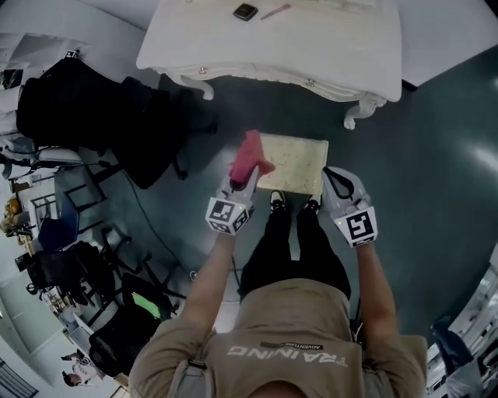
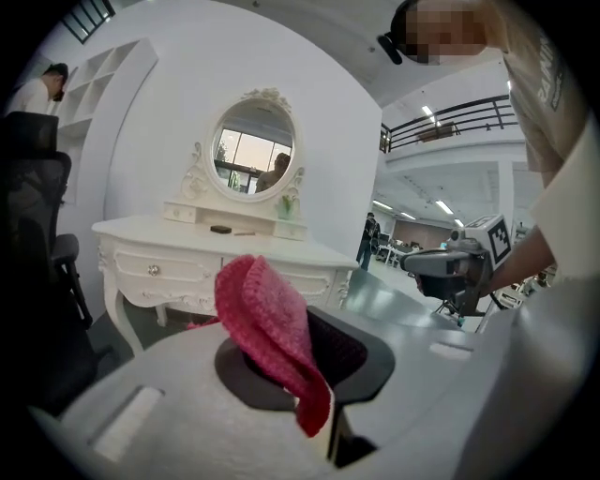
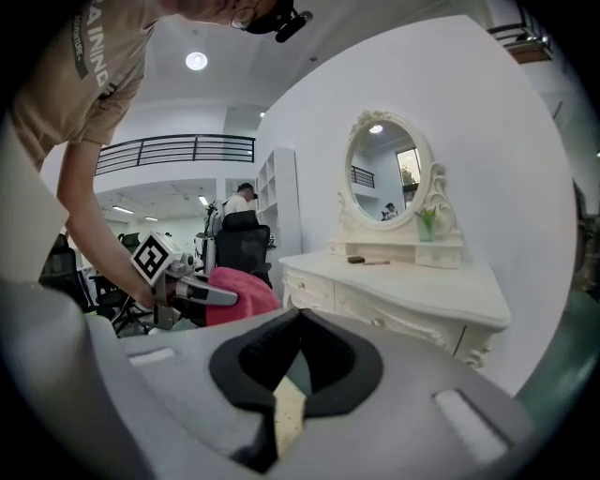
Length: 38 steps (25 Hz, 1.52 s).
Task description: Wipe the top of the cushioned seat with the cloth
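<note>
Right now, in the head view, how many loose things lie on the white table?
2: a dark flat object near the picture's top edge, and a thin pink stick just right of it. The table's far part is out of frame, so more may be hidden.

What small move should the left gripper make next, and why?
Probably lower the left gripper until the cloth lies on the seat. Its jaws clamp the cloth, which sits over the seat's left end, but the gripper points level at the dresser, so the cloth seems not yet pressed down.
</note>
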### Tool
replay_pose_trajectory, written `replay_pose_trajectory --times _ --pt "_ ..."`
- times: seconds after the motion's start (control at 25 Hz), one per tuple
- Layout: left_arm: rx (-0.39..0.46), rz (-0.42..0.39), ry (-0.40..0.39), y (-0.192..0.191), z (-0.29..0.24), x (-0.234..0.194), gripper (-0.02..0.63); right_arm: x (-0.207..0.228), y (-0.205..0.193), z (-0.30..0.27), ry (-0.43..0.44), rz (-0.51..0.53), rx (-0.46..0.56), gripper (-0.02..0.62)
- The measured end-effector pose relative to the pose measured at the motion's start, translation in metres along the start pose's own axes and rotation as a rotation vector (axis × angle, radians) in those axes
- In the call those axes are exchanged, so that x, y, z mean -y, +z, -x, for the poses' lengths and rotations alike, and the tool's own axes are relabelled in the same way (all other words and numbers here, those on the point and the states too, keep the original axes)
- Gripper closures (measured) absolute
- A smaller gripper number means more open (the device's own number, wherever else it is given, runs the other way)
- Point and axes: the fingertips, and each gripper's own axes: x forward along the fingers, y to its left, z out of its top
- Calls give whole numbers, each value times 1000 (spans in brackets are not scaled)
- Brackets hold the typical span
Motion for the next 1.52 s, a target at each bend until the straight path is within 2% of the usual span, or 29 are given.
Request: replay_pose_trajectory --times 0.16,0.36,0.52,0.64,0.84,1.08,1.52 --pt "-79 29 15 -63 -17 -42 568 -14 -51 -30 -9 -69 -54 594" --pt "-202 70 50 -148 -31 -101 568 -36 -103 -67 13 -83 -117 594" --pt "-266 108 76 -200 -40 -142 568 -46 -131 -89 28 -107 -142 593" --pt "-315 107 82 -231 -52 -170 568 -48 -141 -108 10 -121 -141 592" --pt "-360 103 110 -266 -77 -212 568 -47 -157 -131 -12 -160 -132 593" --pt "-438 84 97 -300 -97 -238 568 -44 -185 -141 -9 -205 -164 594" --pt "-525 104 33 -334 -152 -215 568 -31 -213 -156 15 -206 -188 594"
